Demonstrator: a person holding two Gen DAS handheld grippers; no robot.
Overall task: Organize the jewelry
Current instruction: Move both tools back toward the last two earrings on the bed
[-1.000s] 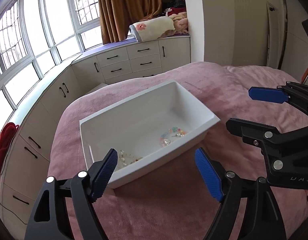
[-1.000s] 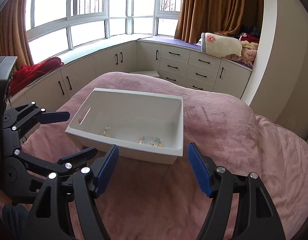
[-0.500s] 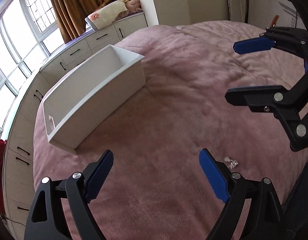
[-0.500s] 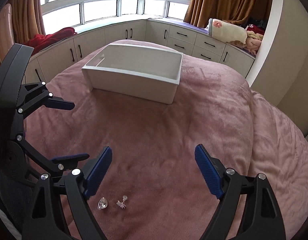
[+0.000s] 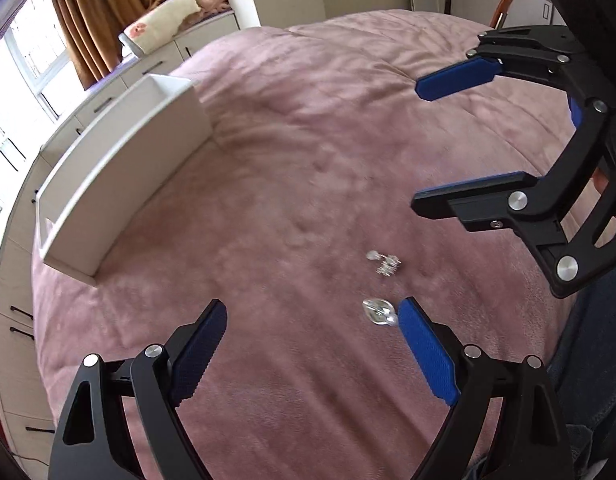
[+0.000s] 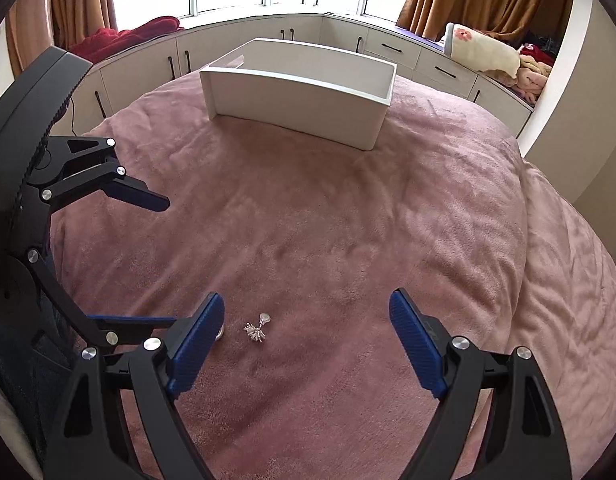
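The pink bed (image 6: 348, 220) fills most of both views, and the white box (image 6: 300, 96) stands on it in the upper middle of the right wrist view, well apart from the jewelry still to be collected. Both grippers hover over the blanket with jaws wide and empty: the left gripper (image 5: 312, 344) at the bottom of its own frame, the right gripper (image 6: 306, 336) likewise. The step in hand looks like picking up the loose pieces; to do it well, a gripper should centre over one piece, come down until the pads press into the soft pile, and close slowly so the small metal does not slip aside. The spiky silver earring (image 6: 257, 330) lies between the right gripper's fingers, low in the frame. The left wrist view shows a second piece, a round clear pendant (image 5: 378, 312) just beside its right pad, which the right wrist view mostly hides behind a finger, while the box's interior is hidden in both
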